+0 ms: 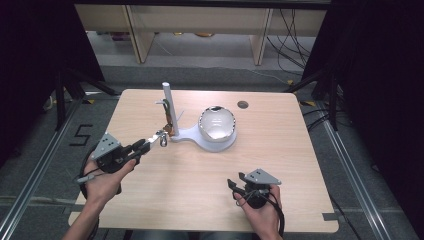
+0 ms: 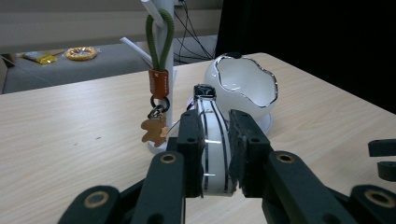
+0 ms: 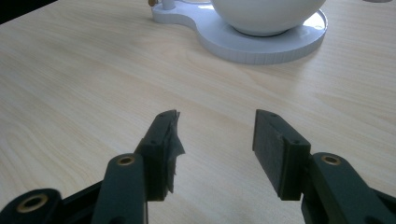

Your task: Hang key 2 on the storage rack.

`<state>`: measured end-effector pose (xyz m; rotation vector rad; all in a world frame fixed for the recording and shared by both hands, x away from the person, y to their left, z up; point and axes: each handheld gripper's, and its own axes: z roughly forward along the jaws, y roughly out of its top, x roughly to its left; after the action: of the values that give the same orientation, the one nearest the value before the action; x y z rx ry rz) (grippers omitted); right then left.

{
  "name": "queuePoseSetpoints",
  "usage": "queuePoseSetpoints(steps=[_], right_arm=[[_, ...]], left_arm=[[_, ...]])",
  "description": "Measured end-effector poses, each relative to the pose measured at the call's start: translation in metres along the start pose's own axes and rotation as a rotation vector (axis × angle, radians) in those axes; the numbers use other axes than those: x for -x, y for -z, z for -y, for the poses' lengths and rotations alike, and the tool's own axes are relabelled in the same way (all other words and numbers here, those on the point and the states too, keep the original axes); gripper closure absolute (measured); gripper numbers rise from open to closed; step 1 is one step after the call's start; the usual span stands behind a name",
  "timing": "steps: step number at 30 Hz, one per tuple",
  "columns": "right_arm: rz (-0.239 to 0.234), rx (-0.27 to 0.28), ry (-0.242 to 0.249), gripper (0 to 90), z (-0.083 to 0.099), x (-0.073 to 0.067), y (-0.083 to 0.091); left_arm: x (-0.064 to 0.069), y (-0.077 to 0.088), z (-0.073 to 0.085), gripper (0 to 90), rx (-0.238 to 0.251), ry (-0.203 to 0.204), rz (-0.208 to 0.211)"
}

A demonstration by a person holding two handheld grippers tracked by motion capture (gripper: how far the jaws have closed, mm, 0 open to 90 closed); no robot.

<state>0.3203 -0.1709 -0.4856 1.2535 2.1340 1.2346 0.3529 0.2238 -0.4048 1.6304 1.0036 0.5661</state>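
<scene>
My left gripper (image 1: 143,146) is shut on a white strap with black stripes (image 2: 212,140). The strap's small dark metal end (image 1: 161,136) points toward a white stand (image 1: 189,134). A pole (image 1: 167,97) rises from the stand's base. On the pole's peg hangs a keychain (image 2: 159,84) with a green cord loop, an orange tag and a gingerbread-shaped charm. A white egg-shaped bowl (image 1: 217,122) with a jagged rim sits on the round end of the base. My right gripper (image 1: 235,186) rests open near the front right of the table, empty (image 3: 217,126), aimed at the bowl (image 3: 266,16).
The wooden table (image 1: 280,150) has a round cable hole (image 1: 242,104) at the back right. Black tripod legs (image 1: 70,87) stand on the floor at both sides. Wooden shelving (image 1: 200,25) and loose cables lie beyond the far edge.
</scene>
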Motion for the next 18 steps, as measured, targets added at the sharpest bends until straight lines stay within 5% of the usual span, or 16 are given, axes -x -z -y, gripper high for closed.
queuePoseSetpoints(steps=[18], right_arm=[[0.005,-0.007,0.000,50.8,0.000,0.000,0.000]], left_arm=[[-0.025,-0.010,-0.005,74.8,0.043,0.027,-0.085]])
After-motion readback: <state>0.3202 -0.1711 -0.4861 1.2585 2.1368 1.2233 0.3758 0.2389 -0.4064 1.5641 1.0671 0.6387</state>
